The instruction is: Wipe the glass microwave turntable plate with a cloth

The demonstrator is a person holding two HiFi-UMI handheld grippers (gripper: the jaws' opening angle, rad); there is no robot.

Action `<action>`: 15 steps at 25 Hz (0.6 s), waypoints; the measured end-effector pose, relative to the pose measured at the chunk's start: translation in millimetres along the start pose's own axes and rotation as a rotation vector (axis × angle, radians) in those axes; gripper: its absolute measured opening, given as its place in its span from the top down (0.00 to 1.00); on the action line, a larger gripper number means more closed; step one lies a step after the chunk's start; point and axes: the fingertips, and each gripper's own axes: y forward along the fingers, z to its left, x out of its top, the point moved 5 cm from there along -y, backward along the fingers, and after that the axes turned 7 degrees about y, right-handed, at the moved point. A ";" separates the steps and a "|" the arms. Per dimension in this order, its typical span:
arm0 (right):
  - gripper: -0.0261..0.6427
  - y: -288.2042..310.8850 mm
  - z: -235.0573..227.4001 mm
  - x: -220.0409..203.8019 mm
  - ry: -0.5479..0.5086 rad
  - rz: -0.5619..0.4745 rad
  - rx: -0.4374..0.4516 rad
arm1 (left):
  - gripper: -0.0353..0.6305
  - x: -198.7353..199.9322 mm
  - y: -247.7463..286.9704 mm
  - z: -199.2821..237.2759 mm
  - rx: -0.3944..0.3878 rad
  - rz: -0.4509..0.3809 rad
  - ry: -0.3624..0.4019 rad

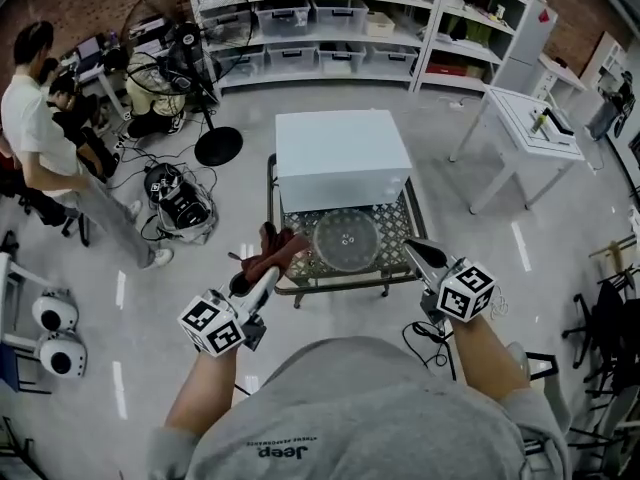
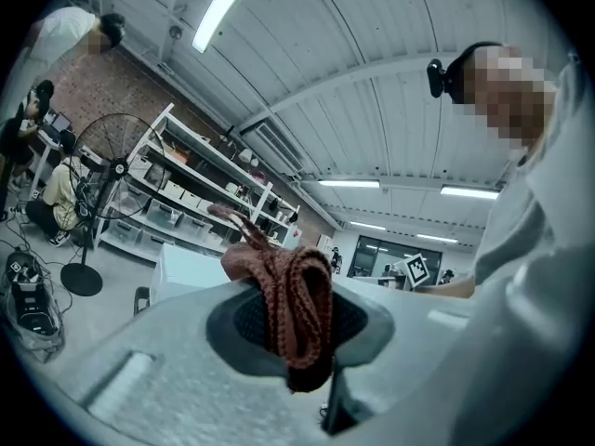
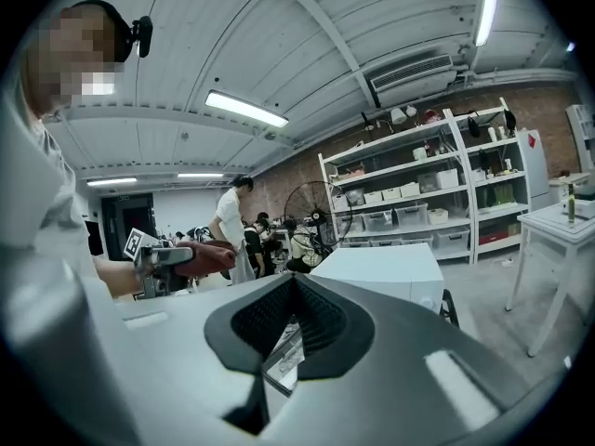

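Pale workshop floor surrounded a small patterned-top table with a white box-shaped microwave oven on its far half. On the near half, in front of the oven, the round clear glass turntable plate lay flat. The left gripper was clamped on a bunched reddish-brown knitted cloth, held just beside the plate's left rim, so the glass lay to the cloth's right and slightly farther. The right gripper hovered near the plate's right rim, jaws together on nothing. Whether wiping was about to start or just done, I couldn't judge.
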 end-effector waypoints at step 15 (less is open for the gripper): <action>0.95 54.4 -181.6 -9.1 0.036 0.108 0.125 | 0.85 -35.3 161.1 22.6 0.117 0.083 -0.013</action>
